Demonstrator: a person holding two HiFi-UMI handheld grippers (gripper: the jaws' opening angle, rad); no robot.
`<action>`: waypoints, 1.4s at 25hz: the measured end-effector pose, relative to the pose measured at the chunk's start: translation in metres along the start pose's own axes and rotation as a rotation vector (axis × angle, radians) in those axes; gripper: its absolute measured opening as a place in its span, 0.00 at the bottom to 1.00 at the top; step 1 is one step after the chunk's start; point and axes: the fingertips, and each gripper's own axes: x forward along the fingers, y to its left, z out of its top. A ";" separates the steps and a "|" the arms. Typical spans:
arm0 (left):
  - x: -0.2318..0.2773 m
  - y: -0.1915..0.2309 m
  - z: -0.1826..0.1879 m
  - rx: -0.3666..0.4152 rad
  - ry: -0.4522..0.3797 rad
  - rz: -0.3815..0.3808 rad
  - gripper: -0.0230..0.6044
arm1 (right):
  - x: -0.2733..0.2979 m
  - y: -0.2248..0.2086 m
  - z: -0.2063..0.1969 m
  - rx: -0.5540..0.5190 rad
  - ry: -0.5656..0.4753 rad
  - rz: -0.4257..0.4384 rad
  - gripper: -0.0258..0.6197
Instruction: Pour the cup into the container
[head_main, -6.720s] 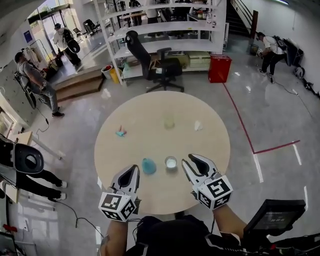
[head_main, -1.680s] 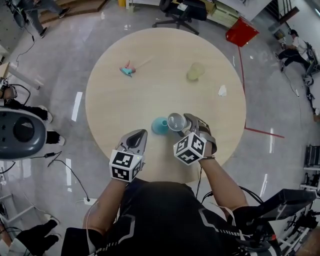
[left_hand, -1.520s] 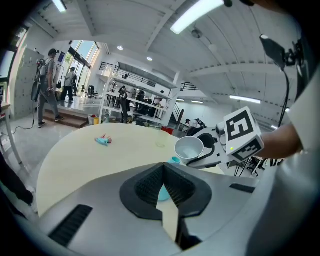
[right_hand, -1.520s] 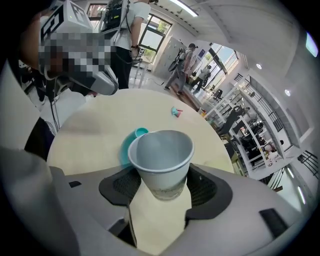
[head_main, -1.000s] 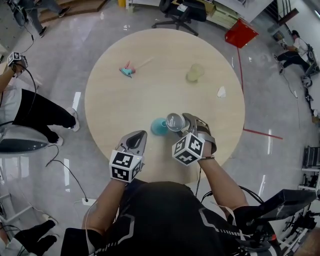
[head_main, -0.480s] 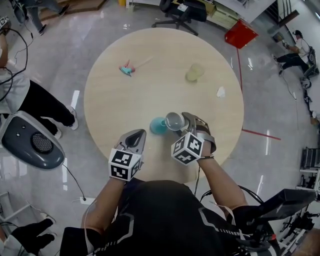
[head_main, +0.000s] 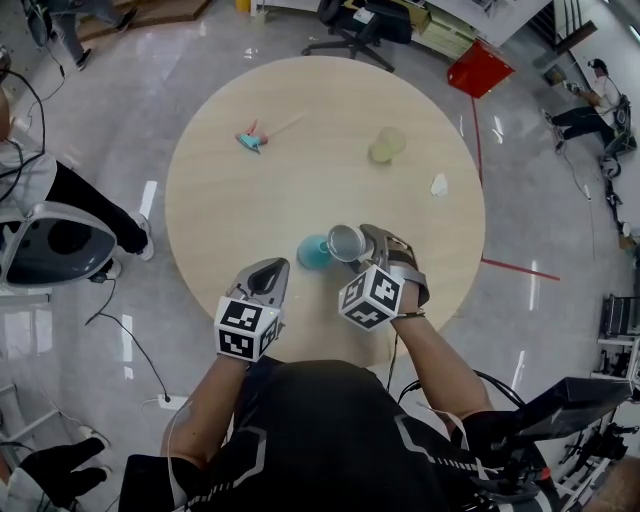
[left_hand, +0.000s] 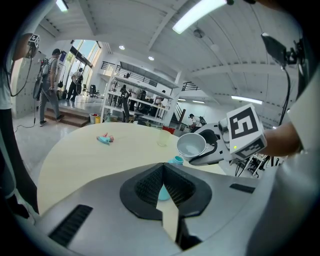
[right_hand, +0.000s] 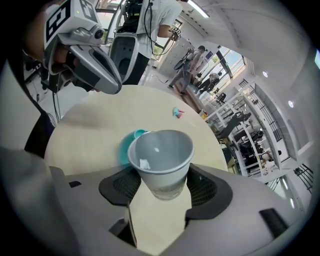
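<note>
Gripping the cup (right_hand: 160, 157) in the right hand-held gripper (head_main: 372, 243), jaws spread wide round its lower wall, lifted clear of the bench (head_main: 230, 200). Tipped over, mouth turned away from the hand and toward the teal container (head_main: 315, 252). Just beyond the cup's rim and a little to its left, lower down, upright on the bench, partly hidden behind that rim in the right gripper view. Probably calls for more roll of the right wrist leftward while keeping the lip above the opening; opening apparently smaller than the cup's mouth, so some risk of spilling past it. Inside the cup, only a few pale flecks visible; amount left unclear. Left hand-held gripper (head_main: 268, 272) clenched on nothing, hovering by the bench's near edge, just left of the container, near it yet outside the pour path. Well apart on the far side: a yellowish cup (head_main: 382, 146), a small teal-and-pink item (head_main: 248, 138), a white scrap (head_main: 438, 184). Nothing between lip and container.
</note>
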 end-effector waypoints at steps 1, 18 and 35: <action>0.000 0.000 0.000 -0.001 -0.001 0.001 0.04 | 0.000 0.000 0.000 -0.002 0.001 0.000 0.49; -0.003 -0.001 -0.002 0.009 0.034 0.014 0.04 | 0.003 0.006 0.000 0.228 -0.084 0.067 0.49; 0.023 -0.006 0.004 0.015 0.043 0.003 0.04 | 0.003 -0.005 -0.047 0.646 -0.288 0.098 0.49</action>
